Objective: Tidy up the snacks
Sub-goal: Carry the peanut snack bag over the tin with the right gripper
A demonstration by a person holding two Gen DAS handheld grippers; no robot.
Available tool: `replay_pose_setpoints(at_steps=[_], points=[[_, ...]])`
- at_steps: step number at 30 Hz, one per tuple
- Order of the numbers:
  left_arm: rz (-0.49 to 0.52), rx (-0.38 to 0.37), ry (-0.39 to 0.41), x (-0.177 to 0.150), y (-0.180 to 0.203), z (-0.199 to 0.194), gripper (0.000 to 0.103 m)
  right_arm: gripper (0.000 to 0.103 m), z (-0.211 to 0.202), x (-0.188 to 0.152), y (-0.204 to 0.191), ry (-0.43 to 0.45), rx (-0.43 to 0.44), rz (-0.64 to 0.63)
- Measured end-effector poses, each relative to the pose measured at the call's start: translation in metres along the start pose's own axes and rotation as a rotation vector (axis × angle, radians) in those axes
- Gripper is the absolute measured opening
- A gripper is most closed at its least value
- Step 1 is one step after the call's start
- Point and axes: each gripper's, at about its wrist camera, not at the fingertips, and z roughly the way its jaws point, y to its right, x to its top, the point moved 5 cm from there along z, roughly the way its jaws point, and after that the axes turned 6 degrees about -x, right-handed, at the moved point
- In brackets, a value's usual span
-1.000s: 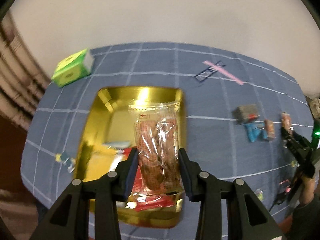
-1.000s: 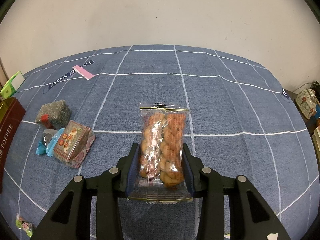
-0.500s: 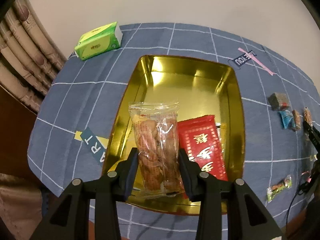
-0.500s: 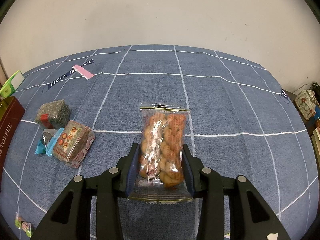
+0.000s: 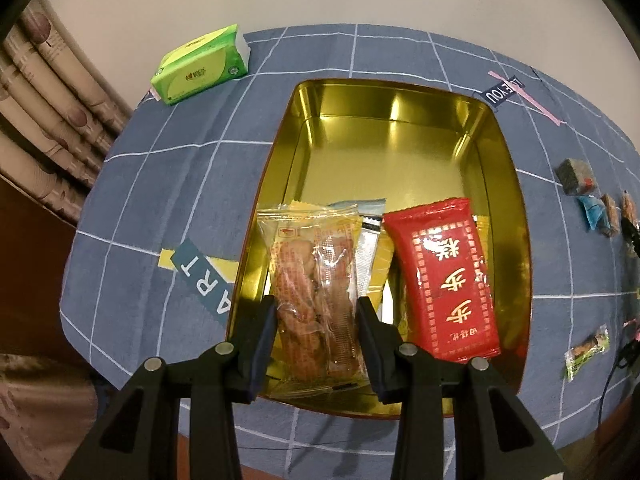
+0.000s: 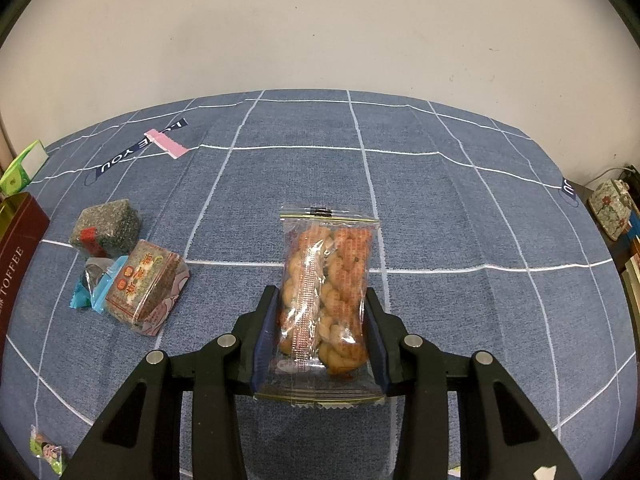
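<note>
A clear pack of fried twists (image 5: 316, 292) is pinched between the jaws of the left gripper (image 5: 316, 336), held over the near left part of a gold tin (image 5: 400, 136). Whether the pack touches the tin floor cannot be told. Just right of it in the tin lies a red packet (image 5: 444, 276) with white characters, and yellow (image 5: 380, 256) and pale blue (image 5: 360, 206) wrappers show behind and between the two. The far half of the tin is bare metal. The tin sits on a blue cloth (image 5: 200, 184) with white grid lines; a green tissue pack (image 5: 200, 66) lies at the far left corner. The right gripper (image 6: 322, 336) has its jaws pressed on a second twist pack (image 6: 326, 296), held above the cloth (image 6: 440, 220), well apart from the tin, whose dark red wall (image 6: 18, 252) shows at the left edge. Left of this pack lie a grey block (image 6: 106, 228), a blue wrapper (image 6: 92, 288) and a brown cake pack (image 6: 146, 292), close together.
</note>
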Motion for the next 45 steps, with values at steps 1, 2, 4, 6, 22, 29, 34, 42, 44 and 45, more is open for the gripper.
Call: replay_pose_setpoints(at_steps=[1,2,4,6,22,29,34,42,44,45], points=[[0.000,-0.004,0.002,0.000,0.000,0.000,0.040,0.038,0.000,0.000,-0.001,0.000,0.001,-0.001],[0.002,-0.004,0.005,-0.001,0.000,0.000,0.040,0.038,0.000,0.000,0.000,0.000,0.001,-0.001],[0.006,0.002,0.003,-0.001,0.000,0.001,0.040,0.038,0.000,0.000,0.000,0.000,-0.001,-0.002],[0.009,0.004,0.006,-0.003,-0.001,0.001,0.040,0.038,0.000,0.000,0.000,0.000,0.001,-0.001],[0.029,0.021,0.051,-0.009,-0.002,-0.006,0.054,0.036,-0.002,0.002,0.000,-0.015,-0.036,-0.002],[0.016,-0.010,0.097,-0.012,-0.006,-0.014,0.057,0.035,-0.015,0.008,-0.005,-0.021,-0.069,0.013],[-0.017,-0.063,0.141,-0.012,-0.010,-0.025,0.060,0.035,-0.042,0.020,-0.015,0.005,-0.054,0.033],[-0.029,-0.096,0.210,-0.017,-0.016,-0.045,0.060,0.036,-0.095,0.034,-0.085,0.041,0.091,-0.022],[-0.045,-0.092,0.225,-0.018,-0.022,-0.050,0.060,0.036,-0.109,0.034,-0.115,0.035,0.140,-0.051],[-0.060,-0.087,0.231,-0.019,-0.027,-0.053,0.060,0.036,-0.115,0.033,-0.128,0.030,0.164,-0.062]])
